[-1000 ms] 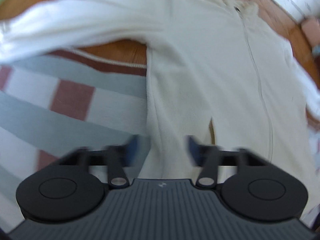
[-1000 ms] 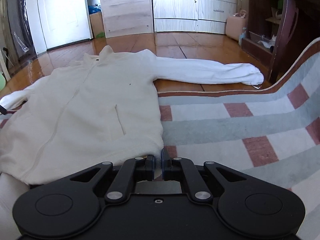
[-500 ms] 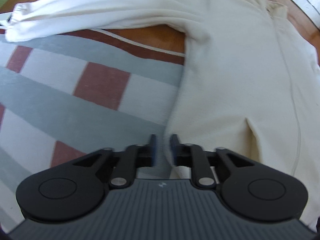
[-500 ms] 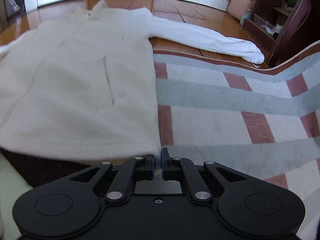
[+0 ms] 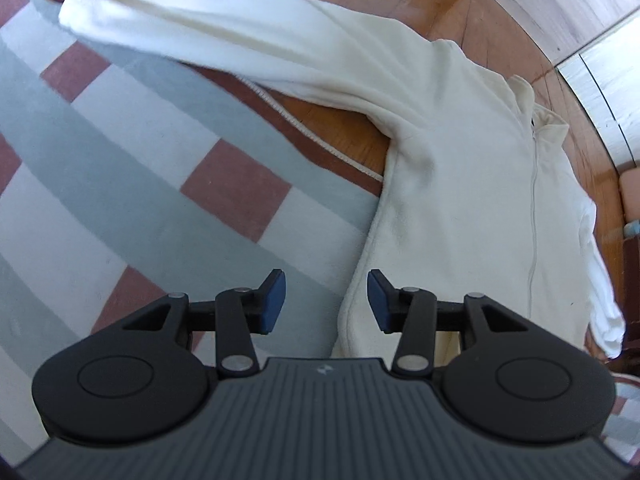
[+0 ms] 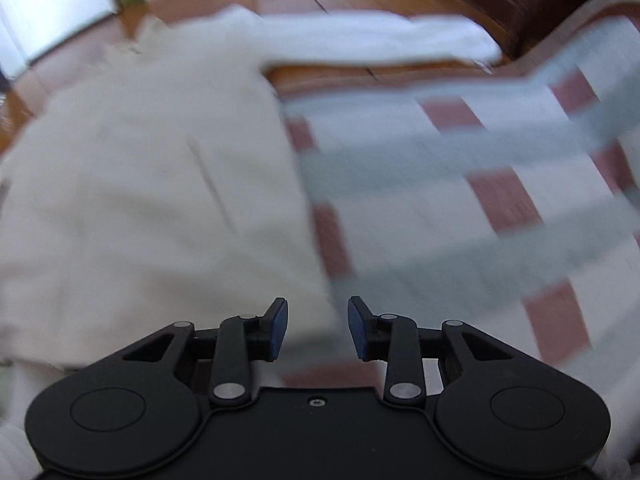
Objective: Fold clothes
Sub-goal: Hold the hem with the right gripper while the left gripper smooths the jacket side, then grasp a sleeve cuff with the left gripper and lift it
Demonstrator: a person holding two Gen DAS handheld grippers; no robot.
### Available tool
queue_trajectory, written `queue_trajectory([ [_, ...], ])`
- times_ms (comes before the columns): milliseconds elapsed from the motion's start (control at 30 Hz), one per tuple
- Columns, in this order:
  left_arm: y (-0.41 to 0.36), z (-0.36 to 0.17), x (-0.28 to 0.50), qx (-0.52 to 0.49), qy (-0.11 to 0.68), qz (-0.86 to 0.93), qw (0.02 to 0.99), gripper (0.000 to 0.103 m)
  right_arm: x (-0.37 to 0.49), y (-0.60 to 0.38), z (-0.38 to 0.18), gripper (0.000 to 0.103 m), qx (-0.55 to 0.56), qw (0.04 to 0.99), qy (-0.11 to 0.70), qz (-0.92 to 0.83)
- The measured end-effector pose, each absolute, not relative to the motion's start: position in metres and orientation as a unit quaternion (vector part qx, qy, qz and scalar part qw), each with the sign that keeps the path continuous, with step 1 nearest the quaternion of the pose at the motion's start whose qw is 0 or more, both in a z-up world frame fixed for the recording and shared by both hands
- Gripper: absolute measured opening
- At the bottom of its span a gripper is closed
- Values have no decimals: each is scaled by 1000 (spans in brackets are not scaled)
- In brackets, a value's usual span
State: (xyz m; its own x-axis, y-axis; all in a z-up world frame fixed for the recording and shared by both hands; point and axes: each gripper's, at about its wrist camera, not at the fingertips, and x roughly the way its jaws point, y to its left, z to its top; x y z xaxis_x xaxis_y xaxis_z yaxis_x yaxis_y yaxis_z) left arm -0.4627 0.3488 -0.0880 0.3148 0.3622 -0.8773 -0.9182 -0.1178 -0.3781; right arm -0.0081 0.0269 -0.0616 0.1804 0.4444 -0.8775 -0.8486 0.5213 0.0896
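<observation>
- Your left gripper hangs over the bottom corner of the cream zip jacket, and its jaws are opening. The blue pads stand apart; the jacket's side edge runs up between them, but neither pad presses on it, so you hold nothing here.
- From this left wrist view the jacket lies flat, front up, partly on the striped rug and partly on the wooden floor. One sleeve stretches out sideways across the rug's edge. That spread-out lay looks like the set-up for folding, judged from the task.
- Hidden here: the hem itself passes under the gripper's body. The far sleeve is only a bunched strip at the right edge, and its cuff cannot be made out.
- Your right gripper sits at the jacket's other bottom corner, jaws also opening. The corner of cloth shows between the pads, with clear gaps on both sides, so it looks let go, not gripped.
- In this right wrist view the whole scene is smeared by motion blur. You can tell the pocket slit and the outstretched sleeve on the floor, but not whether the hem lies smooth. The lower left of the jacket is cut off by the frame.
</observation>
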Motion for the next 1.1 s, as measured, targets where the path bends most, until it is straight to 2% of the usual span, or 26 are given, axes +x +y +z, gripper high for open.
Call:
queue_trajectory([
  [200, 351, -82, -455, -491, 270, 544, 624, 46, -38, 124, -56, 38, -197, 672, 428, 571],
  [433, 351, -71, -448, -400, 295, 595, 631, 47, -127, 270, -54, 38, -280, 583, 347, 679],
  [567, 357, -71, -451, -347, 311, 629, 622, 54, -169, 320, -42, 41, -305, 545, 334, 706],
  [667, 366, -67, -463, -366, 294, 637, 612, 56, -190, 336, -37, 47, -299, 535, 325, 720],
  [933, 414, -57, -471, -377, 284, 656, 589, 68, -217, 349, -59, 48, -262, 522, 350, 733],
  [1100, 447, -83, -513, -472, 188, 650, 565, 69, -231, 364, -78, 48, -269, 534, 318, 736],
])
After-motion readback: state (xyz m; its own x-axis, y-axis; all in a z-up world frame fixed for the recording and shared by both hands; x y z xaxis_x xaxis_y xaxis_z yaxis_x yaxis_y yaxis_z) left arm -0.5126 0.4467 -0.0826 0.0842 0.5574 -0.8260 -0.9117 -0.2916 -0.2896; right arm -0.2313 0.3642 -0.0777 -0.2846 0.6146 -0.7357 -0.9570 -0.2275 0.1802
